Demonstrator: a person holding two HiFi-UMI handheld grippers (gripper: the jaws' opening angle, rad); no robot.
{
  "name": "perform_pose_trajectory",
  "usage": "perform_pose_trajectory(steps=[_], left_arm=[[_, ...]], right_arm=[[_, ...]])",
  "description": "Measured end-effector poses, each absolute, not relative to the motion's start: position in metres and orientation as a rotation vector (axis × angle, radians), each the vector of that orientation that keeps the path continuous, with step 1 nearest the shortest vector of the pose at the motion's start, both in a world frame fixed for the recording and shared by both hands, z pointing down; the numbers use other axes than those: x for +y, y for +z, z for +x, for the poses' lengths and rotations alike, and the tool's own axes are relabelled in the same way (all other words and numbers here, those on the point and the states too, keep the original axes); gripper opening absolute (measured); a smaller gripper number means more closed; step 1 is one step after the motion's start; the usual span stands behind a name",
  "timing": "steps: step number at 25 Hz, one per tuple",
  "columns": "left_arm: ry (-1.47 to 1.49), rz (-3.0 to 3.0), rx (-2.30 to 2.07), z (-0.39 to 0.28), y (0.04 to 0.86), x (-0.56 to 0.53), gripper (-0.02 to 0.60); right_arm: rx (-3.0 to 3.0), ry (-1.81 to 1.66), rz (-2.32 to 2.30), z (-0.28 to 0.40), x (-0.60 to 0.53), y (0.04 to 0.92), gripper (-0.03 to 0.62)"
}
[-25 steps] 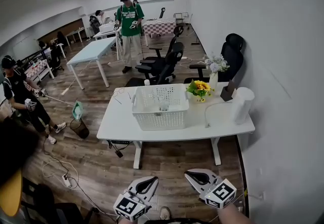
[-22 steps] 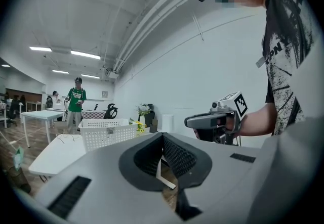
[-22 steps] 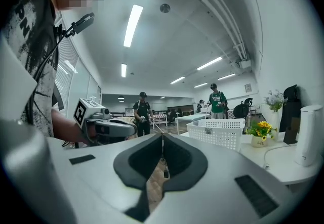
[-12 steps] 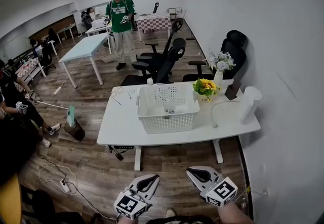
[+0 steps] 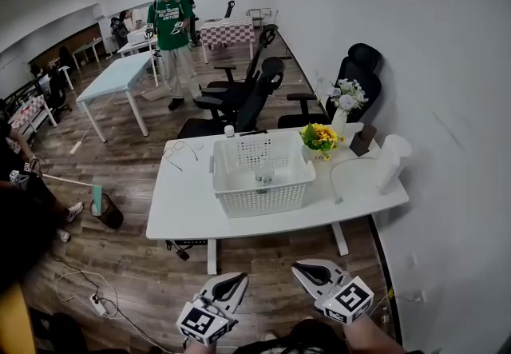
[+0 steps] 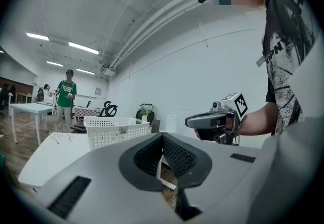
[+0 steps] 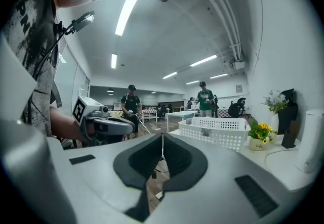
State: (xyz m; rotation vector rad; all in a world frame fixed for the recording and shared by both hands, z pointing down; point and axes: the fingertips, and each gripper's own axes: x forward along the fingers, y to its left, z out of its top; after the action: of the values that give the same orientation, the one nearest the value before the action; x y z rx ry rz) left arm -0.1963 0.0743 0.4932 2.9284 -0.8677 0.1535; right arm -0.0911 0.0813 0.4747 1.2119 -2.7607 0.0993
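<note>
Jaws of both grippers are closed on nothing: in the left gripper [image 6: 162, 136] view the two jaws meet at their tips, and in the right gripper [image 7: 162, 137] view they do the same. Both grippers hang low and near, side by side over the wooden floor [image 5: 144, 264], apart from each other and well apart from the table [image 5: 184, 200].

The white perforated basket [image 5: 259, 199] stands upright at the middle of the table, slightly toward its far edge. A small white item [image 5: 263, 175] lies inside it; what it is cannot be told. To the right of the basket stand a pot of yellow flowers [image 5: 319, 137], a vase of pale flowers [image 5: 342, 97] and a white cylindrical appliance [image 5: 391, 161] with a cord [image 5: 335, 177] looping across the tabletop. Black office chairs [image 5: 247, 101] stand beyond the far edge, and a person in a green shirt [image 5: 168, 25] stands farther off.

By judgement, a clean reach into the basket calls for parting the jaws before arrival and descending over the near rim from above, since its walls are high. The right gripper should keep left of the cord and flowers.
</note>
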Motion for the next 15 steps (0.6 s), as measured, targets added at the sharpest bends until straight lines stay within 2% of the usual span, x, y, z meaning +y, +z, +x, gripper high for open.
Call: perform_pose_trajectory(steps=[15], left_arm=[[0.157,2.880,-0.948,-0.179,0.491,-0.024,0.011]], right_arm=[[-2.771,0.079,1.117,-0.071,-0.015,0.473,0.023]])
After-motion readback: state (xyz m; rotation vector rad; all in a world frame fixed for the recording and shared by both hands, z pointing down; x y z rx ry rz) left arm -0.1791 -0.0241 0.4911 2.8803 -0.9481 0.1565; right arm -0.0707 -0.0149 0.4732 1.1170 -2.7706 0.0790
